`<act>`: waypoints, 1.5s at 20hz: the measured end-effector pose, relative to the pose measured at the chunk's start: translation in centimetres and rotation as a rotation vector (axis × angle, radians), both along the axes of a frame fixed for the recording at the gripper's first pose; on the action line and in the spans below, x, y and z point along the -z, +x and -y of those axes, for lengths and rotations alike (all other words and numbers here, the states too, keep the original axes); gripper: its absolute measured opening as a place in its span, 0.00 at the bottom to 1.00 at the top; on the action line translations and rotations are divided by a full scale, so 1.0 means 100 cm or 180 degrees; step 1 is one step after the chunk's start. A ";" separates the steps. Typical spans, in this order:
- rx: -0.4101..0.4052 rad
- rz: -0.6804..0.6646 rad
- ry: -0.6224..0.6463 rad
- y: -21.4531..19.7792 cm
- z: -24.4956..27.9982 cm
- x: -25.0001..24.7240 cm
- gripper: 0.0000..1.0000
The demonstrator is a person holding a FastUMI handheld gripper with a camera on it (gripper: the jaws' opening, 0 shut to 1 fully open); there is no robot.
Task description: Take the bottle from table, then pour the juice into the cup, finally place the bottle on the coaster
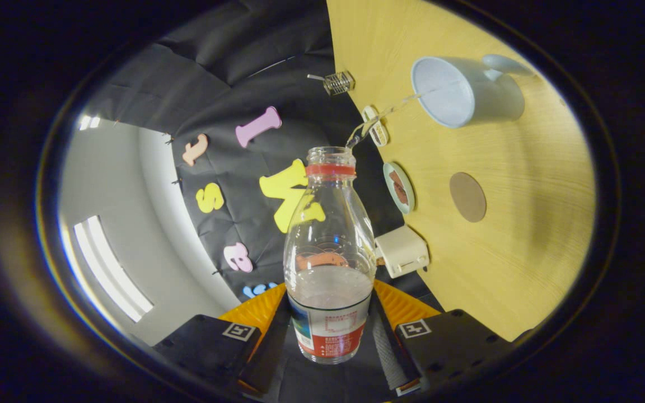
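Fingers (331,336) clamp bottle (329,246) | I'm pouring, stream reaching cup (457,92) at 1 o'clock | next: level bottle, carry to coaster (467,196)

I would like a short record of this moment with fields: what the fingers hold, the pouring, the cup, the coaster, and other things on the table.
held: bottle, uncapped, clamped between the fingers of the gripper, tilted
pouring: thin stream leaves the bottle mouth and reaches into the cup
bottle content: some liquid left in the lower part
cup: white, with handle, on the wooden table
coaster: round, brown, bare, between cup and fingers
other: small cream box at the table's edge
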State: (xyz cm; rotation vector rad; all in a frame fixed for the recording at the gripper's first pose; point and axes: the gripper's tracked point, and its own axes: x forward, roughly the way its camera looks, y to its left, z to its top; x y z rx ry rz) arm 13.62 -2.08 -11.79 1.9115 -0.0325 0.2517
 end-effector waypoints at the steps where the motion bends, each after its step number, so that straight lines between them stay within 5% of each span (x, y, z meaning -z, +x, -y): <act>1: 0.0013 0.0008 0.0001 0.000 0.001 -0.003 0.78; 30: 0.0075 0.0329 0.0890 -0.002 0.032 -0.069 0.78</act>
